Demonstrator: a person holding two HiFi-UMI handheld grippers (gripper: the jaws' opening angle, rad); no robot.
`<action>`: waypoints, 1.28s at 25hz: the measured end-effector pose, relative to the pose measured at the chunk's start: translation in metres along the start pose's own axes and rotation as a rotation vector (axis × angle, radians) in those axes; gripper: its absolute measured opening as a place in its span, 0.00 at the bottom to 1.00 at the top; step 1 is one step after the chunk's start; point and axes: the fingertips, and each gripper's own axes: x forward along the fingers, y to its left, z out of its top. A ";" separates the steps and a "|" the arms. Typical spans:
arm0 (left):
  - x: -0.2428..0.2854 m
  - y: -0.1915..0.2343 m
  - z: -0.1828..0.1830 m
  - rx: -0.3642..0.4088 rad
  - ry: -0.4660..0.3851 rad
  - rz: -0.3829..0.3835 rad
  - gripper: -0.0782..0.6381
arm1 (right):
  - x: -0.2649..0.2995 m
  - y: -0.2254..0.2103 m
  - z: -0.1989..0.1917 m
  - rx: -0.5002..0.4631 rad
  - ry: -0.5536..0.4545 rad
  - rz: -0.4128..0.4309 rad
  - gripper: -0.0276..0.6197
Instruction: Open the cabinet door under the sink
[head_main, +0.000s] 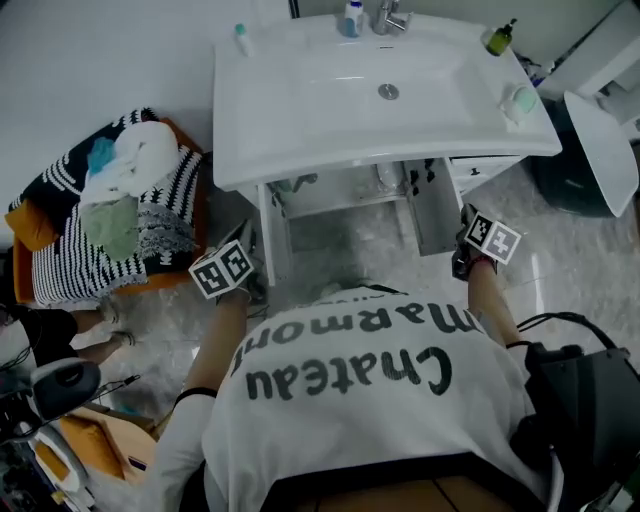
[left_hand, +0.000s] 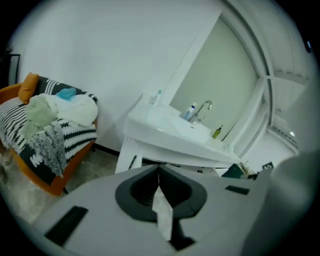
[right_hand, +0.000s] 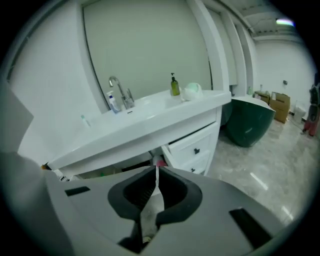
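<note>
The white sink (head_main: 380, 90) stands ahead of me, and both doors of the cabinet under it hang open: the left door (head_main: 272, 235) and the right door (head_main: 437, 205). Shelves and a drain pipe (head_main: 388, 178) show inside. My left gripper (head_main: 245, 250) hovers just in front of the left door, apart from it. The right gripper (head_main: 468, 218) hovers near the right door's outer edge. In the left gripper view the left gripper (left_hand: 159, 172) has its jaws together with nothing held. The right gripper (right_hand: 156, 169) likewise meets at its tips, empty, below the sink (right_hand: 150, 120).
An orange chair (head_main: 110, 210) piled with striped cloth and laundry stands at the left. A dark green tub (right_hand: 247, 120) sits right of the drawer unit (right_hand: 192, 147). A tap (head_main: 388, 15) and a soap bottle (head_main: 501, 38) are on the sink. The floor is marble tile.
</note>
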 end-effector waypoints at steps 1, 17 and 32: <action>0.004 -0.012 0.008 0.022 -0.002 -0.022 0.12 | 0.001 0.014 0.009 -0.019 -0.025 0.031 0.08; -0.024 -0.194 0.045 0.210 -0.105 -0.274 0.12 | -0.075 0.211 0.044 -0.253 -0.077 0.602 0.08; -0.032 -0.255 0.031 0.270 -0.113 -0.309 0.12 | -0.106 0.220 0.026 -0.354 -0.027 0.732 0.06</action>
